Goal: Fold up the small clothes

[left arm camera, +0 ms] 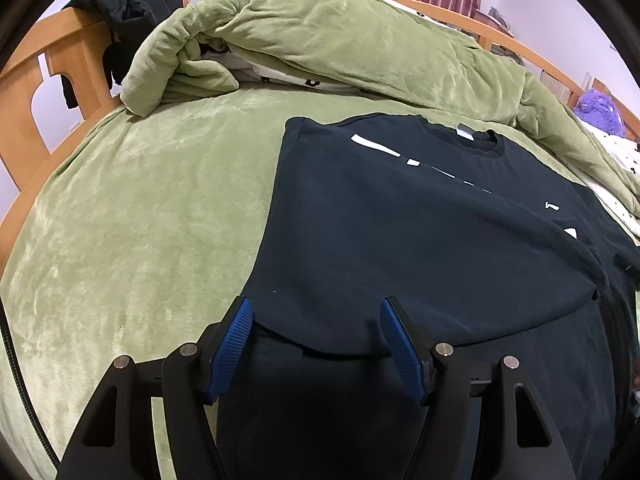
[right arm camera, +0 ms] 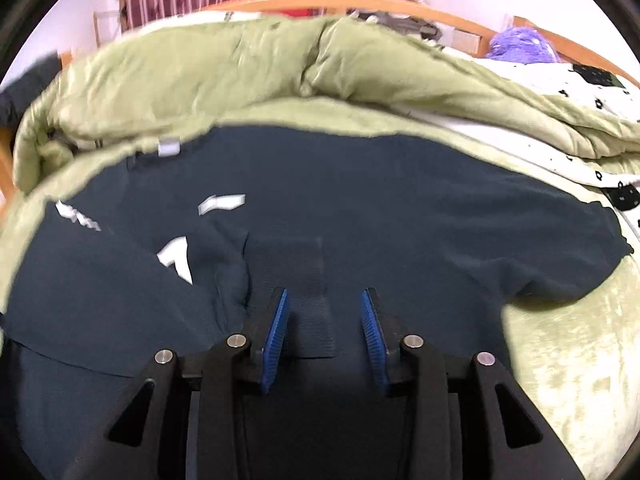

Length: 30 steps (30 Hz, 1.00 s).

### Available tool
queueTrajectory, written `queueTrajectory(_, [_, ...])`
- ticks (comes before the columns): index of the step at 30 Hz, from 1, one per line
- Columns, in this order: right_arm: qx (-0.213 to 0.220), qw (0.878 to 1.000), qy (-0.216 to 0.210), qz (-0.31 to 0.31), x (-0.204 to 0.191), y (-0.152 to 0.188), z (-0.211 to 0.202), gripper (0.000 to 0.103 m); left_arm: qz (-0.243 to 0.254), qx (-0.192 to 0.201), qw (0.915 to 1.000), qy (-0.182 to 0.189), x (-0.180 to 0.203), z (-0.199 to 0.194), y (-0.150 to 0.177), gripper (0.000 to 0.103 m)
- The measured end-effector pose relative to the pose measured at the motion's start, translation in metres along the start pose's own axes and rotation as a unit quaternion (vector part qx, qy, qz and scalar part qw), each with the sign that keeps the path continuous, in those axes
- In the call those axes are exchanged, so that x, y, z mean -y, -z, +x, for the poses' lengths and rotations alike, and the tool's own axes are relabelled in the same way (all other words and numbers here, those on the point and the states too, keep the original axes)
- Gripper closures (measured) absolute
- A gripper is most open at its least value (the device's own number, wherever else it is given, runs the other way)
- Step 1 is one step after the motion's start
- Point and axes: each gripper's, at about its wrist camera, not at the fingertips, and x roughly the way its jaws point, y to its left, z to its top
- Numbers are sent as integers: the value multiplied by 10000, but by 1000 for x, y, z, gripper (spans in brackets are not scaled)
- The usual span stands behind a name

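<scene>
In the left wrist view, a dark navy cotton T-shirt [left arm camera: 420, 232] with white printed marks too broken to read and a small white neck label [left arm camera: 465, 133] lies flat on a bed's green plush blanket [left arm camera: 140, 220], filling the frame from centre to 3 o'clock; the left gripper [left arm camera: 316, 320] hovers at its 6 o'clock hem, jaws wide, gripping nothing. In the right wrist view, the same shirt spreads across the middle, a folded sleeve strip lying between the half-parted jaws of the right gripper [right arm camera: 325, 308], blue pads [right arm camera: 276, 336] not pressing it, white print at 9 o'clock blurred.

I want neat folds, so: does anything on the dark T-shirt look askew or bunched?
Yes. The dark T-shirt has one side folded slantwise over its white print, and fabric puckers beside the right gripper.
</scene>
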Motion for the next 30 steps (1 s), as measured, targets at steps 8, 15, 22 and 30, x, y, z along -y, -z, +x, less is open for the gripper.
queueTrajectory(8, [597,9973,316,279,83,-39,-62,40,137,198,9997,-59,13,3,6,37])
queueTrajectory(15, [442,9920,1122,377,189,-28,-63,35,319,622,9974,-158,25,-3,12,35])
queueTrajectory(22, [49,9902,1059,911,257,8,-14,35,366,892,9942,-468,26,-2,14,35])
queueTrajectory(30, [-170,9820,718,1740,308,1,42,35,522,777,9928,-749,31,18,16,35])
